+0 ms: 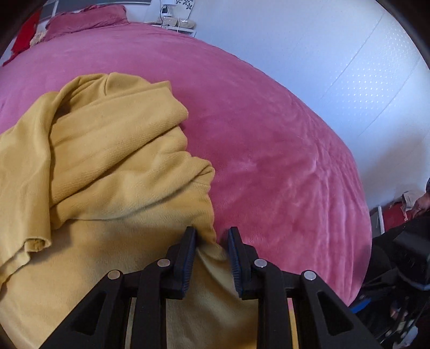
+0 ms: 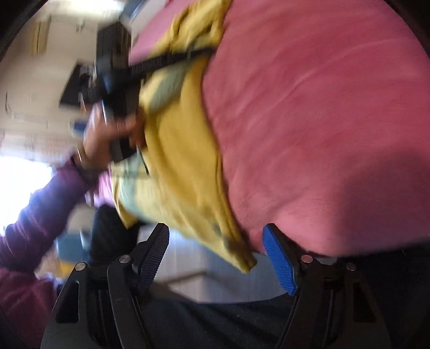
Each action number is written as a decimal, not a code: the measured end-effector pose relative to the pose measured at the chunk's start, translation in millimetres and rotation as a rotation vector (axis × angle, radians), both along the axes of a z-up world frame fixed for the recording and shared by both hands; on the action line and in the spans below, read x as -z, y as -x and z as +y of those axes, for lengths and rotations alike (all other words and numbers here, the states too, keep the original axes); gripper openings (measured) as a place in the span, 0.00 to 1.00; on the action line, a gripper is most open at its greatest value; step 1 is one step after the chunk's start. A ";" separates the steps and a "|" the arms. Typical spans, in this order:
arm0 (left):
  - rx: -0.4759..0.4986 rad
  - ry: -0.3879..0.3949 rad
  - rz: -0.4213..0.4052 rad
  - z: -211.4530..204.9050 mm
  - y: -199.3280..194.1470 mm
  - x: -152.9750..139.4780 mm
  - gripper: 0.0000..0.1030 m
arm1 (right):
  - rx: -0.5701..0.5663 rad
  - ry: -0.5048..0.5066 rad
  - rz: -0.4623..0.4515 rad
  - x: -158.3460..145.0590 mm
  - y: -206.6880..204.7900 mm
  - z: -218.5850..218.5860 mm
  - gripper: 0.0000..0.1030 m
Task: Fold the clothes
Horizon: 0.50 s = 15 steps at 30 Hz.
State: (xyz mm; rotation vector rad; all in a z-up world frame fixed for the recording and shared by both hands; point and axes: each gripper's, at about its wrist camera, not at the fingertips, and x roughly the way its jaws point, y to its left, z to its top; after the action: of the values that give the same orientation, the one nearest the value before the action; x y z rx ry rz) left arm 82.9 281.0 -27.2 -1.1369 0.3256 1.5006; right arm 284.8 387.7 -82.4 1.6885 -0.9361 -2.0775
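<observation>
Left wrist view: left gripper (image 1: 211,236) fingers clamp yellow garment (image 1: 107,150) edge; right gripper (image 2: 216,236) fingers apart, hem corner betw. them, prob. untouched (blurred).

Your mustard-yellow knit sweater (image 1: 107,161) is one plain colour, with ribbed edges. It lies on a plush, unpatterned raspberry-pink bedspread (image 1: 268,150), and the pillow (image 1: 88,18) matches that pink. Your left gripper (image 1: 211,236) and right gripper (image 2: 216,237) are black with ridged blue pads (image 2: 279,263). Your sleeve (image 2: 40,214) is purple. The white wall (image 1: 322,53) carries a fine dotted pattern.
</observation>
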 end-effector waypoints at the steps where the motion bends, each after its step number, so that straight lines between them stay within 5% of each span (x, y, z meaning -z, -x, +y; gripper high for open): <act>1: -0.007 -0.011 -0.017 -0.6 2.5 1.9 0.23 | -0.071 -0.006 -0.036 7.9 9.2 -11.1 0.58; 3: -0.016 -0.021 -0.045 -1.7 6.8 5.4 0.24 | -0.176 -0.059 -0.122 20.2 12.4 -30.4 0.10; 9: -0.010 -0.006 -0.037 -7.3 1.8 3.3 0.24 | -0.468 -0.200 -0.246 17.6 2.3 -82.1 0.05; 12: 0.002 0.012 -0.016 -1.5 -3.1 0.1 0.26 | -0.386 -0.208 -0.320 25.0 -12.1 -67.4 0.05; 13: 0.006 0.013 -0.029 -4.6 -2.2 -3.2 0.26 | -0.339 -0.191 -0.295 16.4 -9.3 -60.4 0.05; 15: -0.057 -0.033 -0.055 -29.7 6.5 -13.9 0.26 | -0.254 -0.205 -0.107 -28.0 3.5 -52.4 0.10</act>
State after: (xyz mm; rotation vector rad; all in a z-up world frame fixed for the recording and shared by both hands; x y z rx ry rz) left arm 76.4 251.2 -13.3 -1.1676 0.2320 1.5162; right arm 281.2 335.3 -54.4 1.9241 -0.5166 -1.9847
